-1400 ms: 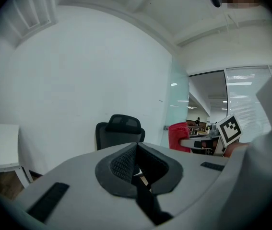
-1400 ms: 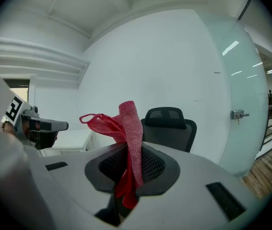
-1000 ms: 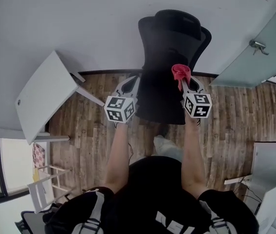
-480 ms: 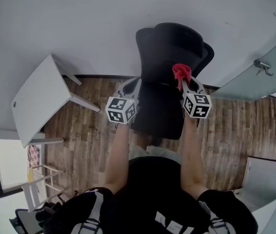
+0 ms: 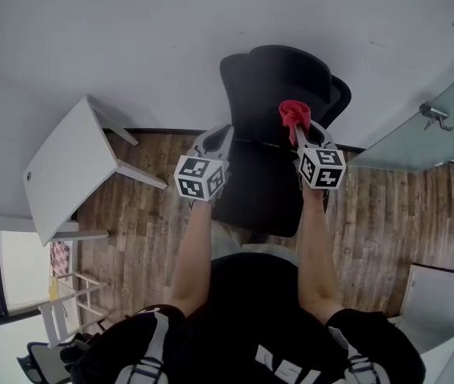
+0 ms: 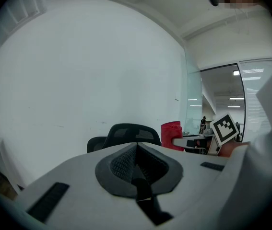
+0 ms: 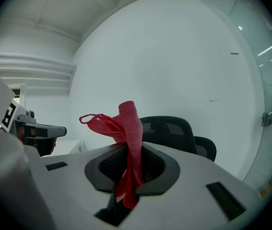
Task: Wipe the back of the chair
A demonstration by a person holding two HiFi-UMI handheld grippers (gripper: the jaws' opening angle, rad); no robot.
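Observation:
A black mesh office chair (image 5: 279,86) stands against the white wall, its back towards me; it also shows as the chair (image 6: 132,130) ahead of the left gripper and as the chair (image 7: 176,131) ahead of the right. My right gripper (image 5: 299,130) is shut on a red cloth (image 5: 293,112), held up by the right side of the chair's back. The cloth (image 7: 128,126) sticks up from between the shut jaws of the right gripper (image 7: 131,152). My left gripper (image 5: 217,144) is at the back's left edge. The left gripper (image 6: 136,150) is shut with nothing in it.
A white table (image 5: 70,170) stands tilted in view at the left. A glass door (image 5: 419,126) with a metal handle is at the right. Wooden floor (image 5: 387,210) lies around the chair. A white wooden frame (image 5: 70,302) is at the lower left, white furniture (image 5: 443,294) at the lower right.
Both grippers have come higher on the chair's back. The red cloth now sits nearer the top of the backrest. Both stay shut.

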